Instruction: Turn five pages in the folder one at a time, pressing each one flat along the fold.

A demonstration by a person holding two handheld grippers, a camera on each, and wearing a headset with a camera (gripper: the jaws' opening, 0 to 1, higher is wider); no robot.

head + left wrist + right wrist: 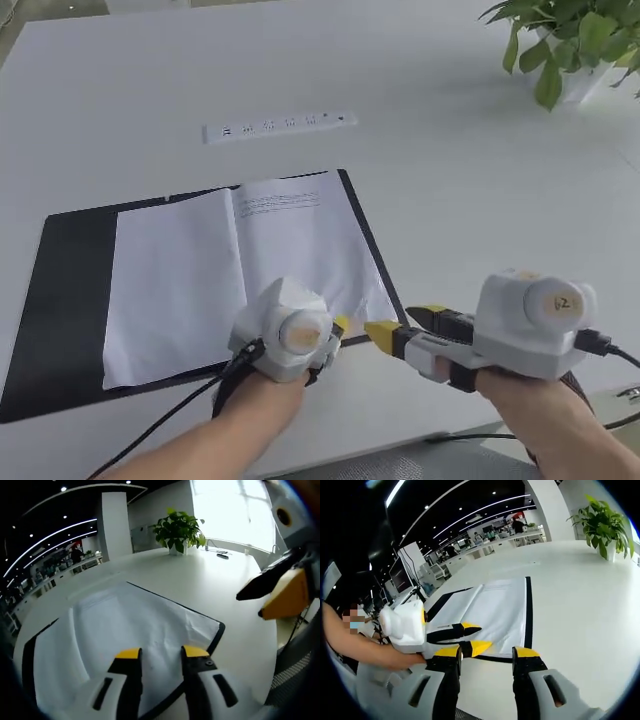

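The black folder (pixel 70 300) lies open on the white table, a white page on each side of the fold (pixel 238 255); the right page (pixel 300 240) has printed lines at its top. My left gripper (pixel 338 328) hovers over that page's near right corner, open, nothing between its fingers (pixel 129 655), with paper (pixel 130 625) beneath. My right gripper (pixel 403 323) is just right of the folder's near corner, above bare table, open and empty. The right gripper view shows the folder (pixel 495 605) ahead and the left gripper (pixel 472 637) to its left.
A white power strip (pixel 280 126) lies beyond the folder. A potted plant (pixel 570 40) stands at the far right corner. Cables trail from both grippers over the near table edge (pixel 380 440). Open table spreads right of the folder.
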